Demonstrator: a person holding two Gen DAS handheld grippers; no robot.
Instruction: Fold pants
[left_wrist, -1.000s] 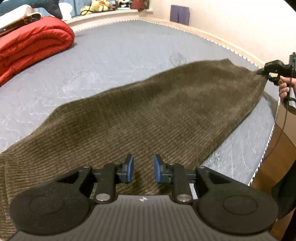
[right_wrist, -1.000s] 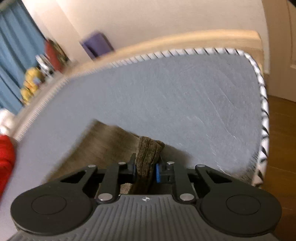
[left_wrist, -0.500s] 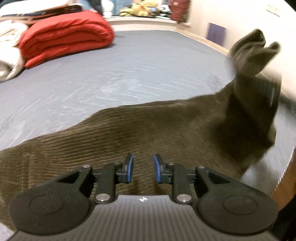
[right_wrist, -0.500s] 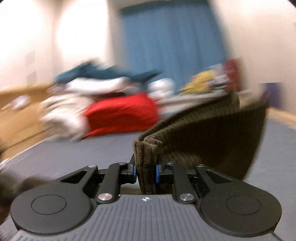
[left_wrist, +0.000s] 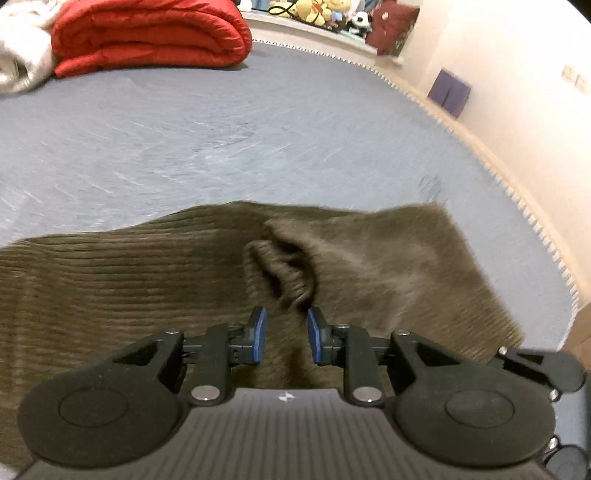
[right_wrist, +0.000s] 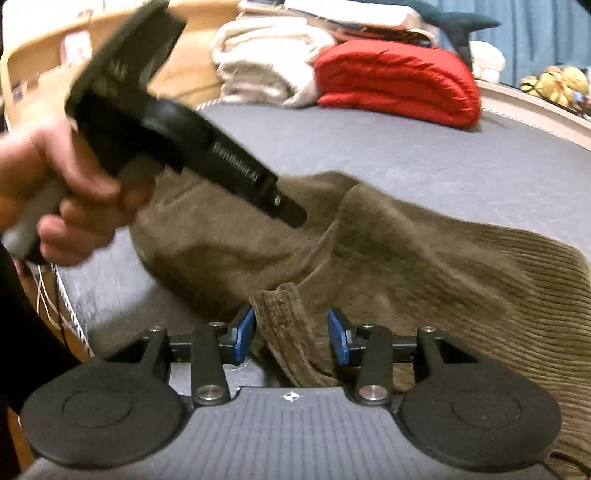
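The brown corduroy pants (left_wrist: 155, 280) lie doubled over across the grey-blue mattress (left_wrist: 221, 140), long axis running side to side. The right gripper (right_wrist: 291, 334) is spread open, the bunched hem lying loose between its blue pads, straight ahead. The left gripper (left_wrist: 284, 334) hovers open too, that same hem just beyond its tips. One pair of pants, two grippers, both near.
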